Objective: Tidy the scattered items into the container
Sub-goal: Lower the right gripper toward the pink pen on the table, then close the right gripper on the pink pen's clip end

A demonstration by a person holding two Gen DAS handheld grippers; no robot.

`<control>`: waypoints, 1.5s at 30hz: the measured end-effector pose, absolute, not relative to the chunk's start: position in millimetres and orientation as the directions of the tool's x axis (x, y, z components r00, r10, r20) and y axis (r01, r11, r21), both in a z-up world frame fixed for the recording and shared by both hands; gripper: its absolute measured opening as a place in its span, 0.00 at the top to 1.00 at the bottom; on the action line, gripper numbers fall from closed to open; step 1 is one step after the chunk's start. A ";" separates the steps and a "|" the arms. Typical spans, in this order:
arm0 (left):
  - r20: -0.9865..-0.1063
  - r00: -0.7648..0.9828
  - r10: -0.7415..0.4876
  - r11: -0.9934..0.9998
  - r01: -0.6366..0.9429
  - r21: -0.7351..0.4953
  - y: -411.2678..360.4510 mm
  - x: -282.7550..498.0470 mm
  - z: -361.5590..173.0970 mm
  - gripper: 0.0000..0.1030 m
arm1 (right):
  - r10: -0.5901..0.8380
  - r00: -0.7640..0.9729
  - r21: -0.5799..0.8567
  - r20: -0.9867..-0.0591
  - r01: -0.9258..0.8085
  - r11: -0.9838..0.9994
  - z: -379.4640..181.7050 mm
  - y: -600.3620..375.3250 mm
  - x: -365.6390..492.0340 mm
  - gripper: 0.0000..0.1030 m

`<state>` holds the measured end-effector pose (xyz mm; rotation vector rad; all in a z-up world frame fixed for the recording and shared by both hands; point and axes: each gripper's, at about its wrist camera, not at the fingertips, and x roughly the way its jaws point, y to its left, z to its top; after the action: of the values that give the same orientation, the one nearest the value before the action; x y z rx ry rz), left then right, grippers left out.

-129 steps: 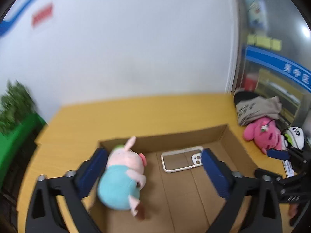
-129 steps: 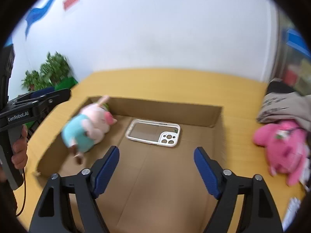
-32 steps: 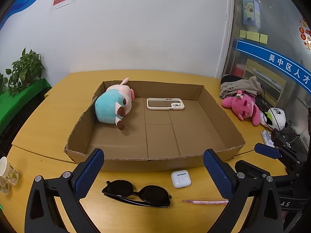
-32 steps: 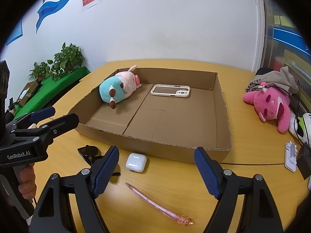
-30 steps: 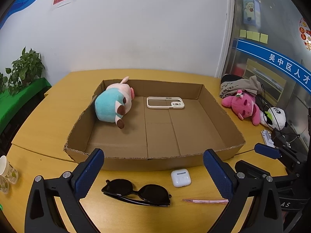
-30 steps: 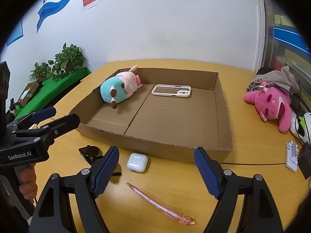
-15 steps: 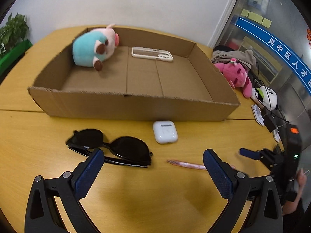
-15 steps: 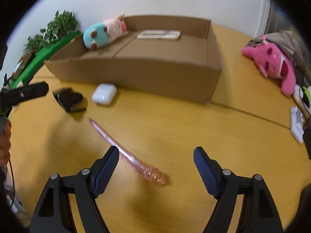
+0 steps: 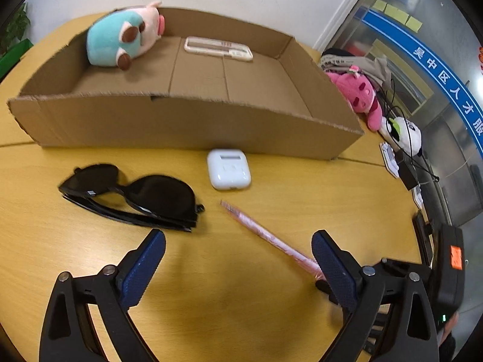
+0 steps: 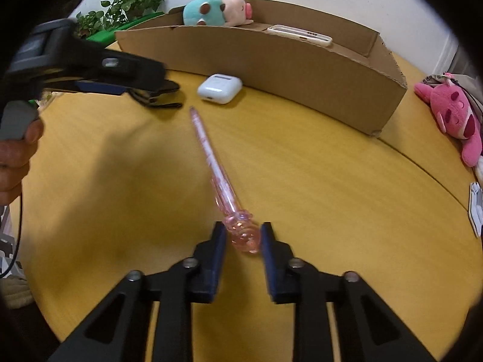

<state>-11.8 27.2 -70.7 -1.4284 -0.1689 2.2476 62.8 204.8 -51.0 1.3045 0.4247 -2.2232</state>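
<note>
Looking along your right gripper, you see its jaws drawn in close on either side of the ornamental end of the pink pen, at the lower centre of the frame; whether the pads actually touch it you cannot tell. The pen lies flat on the bench, its tip pointing toward the white earbud case in the upper middle. That case sits just beside the near wall of the cardboard box.

Your left gripper hangs over the bench with its jaws wide apart and nothing between them. In its view the black sunglasses lie folded at left of centre, the earbud case at centre, and the pen runs to the lower right, passing behind the right blue pad. Bare bench shows between the sunglasses, the case and the pen; none of them touch.

Inside the box, the teal and pink plush toy rests in the upper-left corner and the phone case lies flat against the far wall, leaving most of the floor uncovered.

At the right edge, a pink plush and a panda plush sit among cables. A potted plant stands at the upper left before a white wall.
</note>
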 end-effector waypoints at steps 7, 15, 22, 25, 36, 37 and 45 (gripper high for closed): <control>-0.850 -0.241 0.468 -0.874 -0.266 -0.406 40.2 -16.2 -96.9 0.24 | -0.323 -0.371 0.052 -0.871 0.584 -0.810 -50.1 192.6 89.6 0.82; -0.846 -0.218 0.486 -0.868 -0.228 -0.440 43.2 -14.7 -102.8 0.78 | -0.421 -0.324 0.159 -0.847 0.600 -0.784 -49.9 192.1 113.0 0.83; -0.846 -0.217 0.487 -0.870 -0.213 -0.446 38.2 -16.0 -100.8 0.99 | -0.435 -0.320 0.181 -0.842 0.592 -0.786 -48.4 190.4 114.3 0.83; -0.824 -0.219 0.522 -0.848 -0.242 -0.472 39.1 -15.3 -88.8 1.00 | -0.451 -0.319 0.202 -0.834 0.584 -0.786 -46.7 189.2 114.0 0.83; -0.814 -0.235 0.531 -0.846 -0.204 -0.493 22.3 -12.4 -80.7 0.19 | -0.425 -0.377 0.195 -0.823 0.514 -0.835 -39.1 192.5 91.1 0.83; -0.819 -0.232 0.525 -0.850 -0.187 -0.492 20.8 -12.8 -85.4 0.19 | -0.425 -0.380 0.200 -0.822 0.507 -0.839 -39.5 194.4 89.9 0.83; -0.790 -0.091 0.606 -0.793 -0.147 -0.591 43.5 -24.6 -112.6 0.68 | -0.487 -0.410 0.235 -0.771 0.527 -0.816 -28.3 195.9 93.9 0.83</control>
<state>-24.6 43.5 -112.6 -1.6777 -0.4999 1.9334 93.9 195.9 -28.3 1.1961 0.0591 -2.2260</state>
